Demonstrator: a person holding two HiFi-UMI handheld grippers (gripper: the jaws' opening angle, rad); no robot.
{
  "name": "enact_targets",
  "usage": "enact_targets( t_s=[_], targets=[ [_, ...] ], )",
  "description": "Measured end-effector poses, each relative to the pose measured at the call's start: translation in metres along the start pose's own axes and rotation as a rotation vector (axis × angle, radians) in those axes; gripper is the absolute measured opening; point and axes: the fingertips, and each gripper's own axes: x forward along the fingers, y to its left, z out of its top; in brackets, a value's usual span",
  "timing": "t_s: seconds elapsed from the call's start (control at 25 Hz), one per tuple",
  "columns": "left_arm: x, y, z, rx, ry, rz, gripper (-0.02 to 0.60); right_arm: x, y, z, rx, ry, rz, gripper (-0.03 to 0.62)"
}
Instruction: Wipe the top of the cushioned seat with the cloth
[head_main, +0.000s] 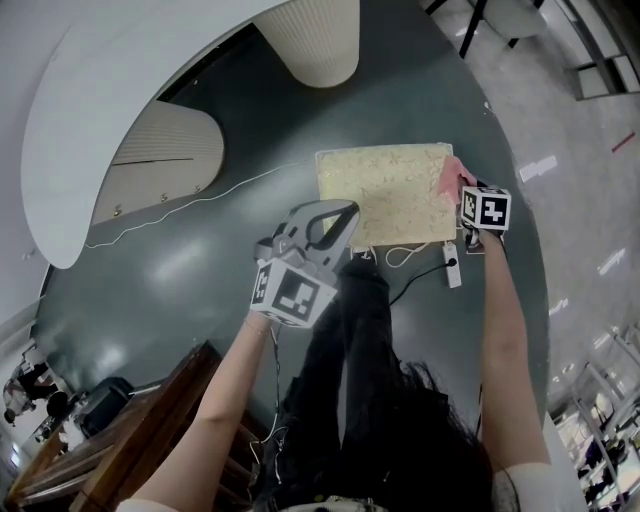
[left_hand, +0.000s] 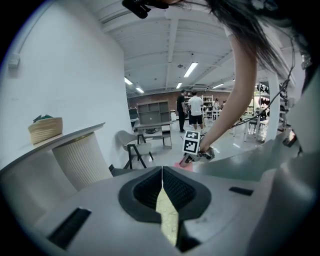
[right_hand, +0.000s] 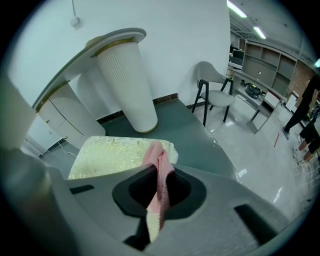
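Note:
The cushioned seat (head_main: 385, 192) is a pale yellow patterned square on the dark green floor. A pink cloth (head_main: 450, 178) lies bunched on its right edge, and my right gripper (head_main: 463, 187) is shut on it. In the right gripper view the cloth (right_hand: 159, 167) runs up between the shut jaws, with the seat (right_hand: 110, 155) just beyond. My left gripper (head_main: 345, 210) hovers over the seat's near left corner, shut and empty. Its own view shows the pads (left_hand: 150, 192) meeting, a strip of the seat (left_hand: 167, 215) below them, and the right gripper's marker cube (left_hand: 192, 142) further off.
Two white fluted pedestals (head_main: 310, 40) (head_main: 165, 150) stand under a curved white top (head_main: 90, 100) behind the seat. A white cable (head_main: 200, 200) and a power strip (head_main: 452, 268) lie on the floor. Wooden furniture (head_main: 130, 430) is near left. A chair (right_hand: 215, 95) stands further off.

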Motion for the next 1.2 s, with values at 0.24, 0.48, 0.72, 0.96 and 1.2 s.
enact_targets(
  t_s=[0.24, 0.48, 0.72, 0.96, 1.2],
  targets=[
    [-0.017, 0.008, -0.003, -0.005, 0.009, 0.034, 0.007, -0.018, 0.064, 0.018, -0.06, -0.085, 0.13, 0.012],
    [-0.037, 0.015, -0.015, -0.016, 0.023, 0.075, 0.006, -0.009, 0.149, 0.017, -0.101, -0.098, 0.26, 0.012],
    [-0.061, 0.018, -0.031, -0.042, 0.046, 0.114, 0.006, 0.007, 0.229, 0.01, -0.096, -0.083, 0.364, 0.012],
    [-0.081, 0.026, -0.053, -0.069, 0.068, 0.155, 0.006, 0.03, 0.295, -0.005, -0.169, -0.03, 0.436, 0.012],
    [-0.095, 0.031, -0.061, -0.079, 0.076, 0.175, 0.006, 0.042, 0.312, -0.013, -0.208, 0.007, 0.434, 0.012]
  ],
)
